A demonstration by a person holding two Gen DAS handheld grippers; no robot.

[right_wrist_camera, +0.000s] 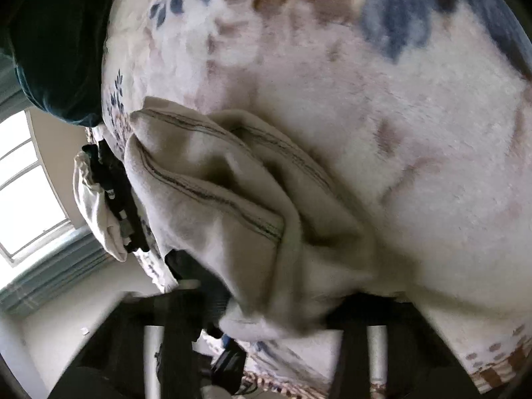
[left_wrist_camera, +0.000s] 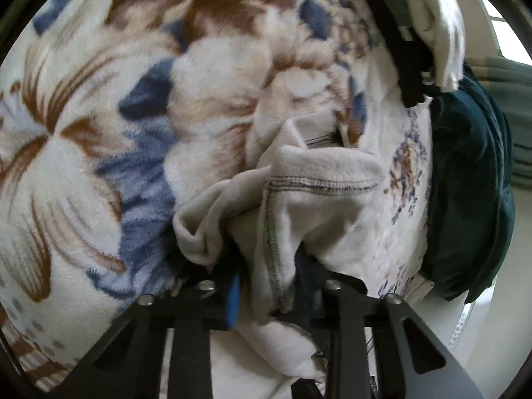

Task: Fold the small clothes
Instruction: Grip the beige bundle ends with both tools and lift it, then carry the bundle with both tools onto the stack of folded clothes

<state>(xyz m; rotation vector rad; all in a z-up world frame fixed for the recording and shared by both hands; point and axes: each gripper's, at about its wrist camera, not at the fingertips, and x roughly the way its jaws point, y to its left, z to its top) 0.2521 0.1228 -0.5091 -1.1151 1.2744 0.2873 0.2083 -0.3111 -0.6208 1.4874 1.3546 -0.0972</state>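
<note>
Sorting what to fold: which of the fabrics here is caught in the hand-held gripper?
The cream garment with dark stitched seams, bunched between the left hand-held gripper fingers. The floral blanket lies beneath; the dark teal cushion sits apart.

Cream-white garment (left_wrist_camera: 319, 179) with dark grey stitched seams, centre of frame. White fleece blanket (left_wrist_camera: 99, 116) patterned with brown, tan and blue flowers, across the left. Dark teal cushion (left_wrist_camera: 472, 199) at right edge. Black gripper frame along the bottom.
</note>
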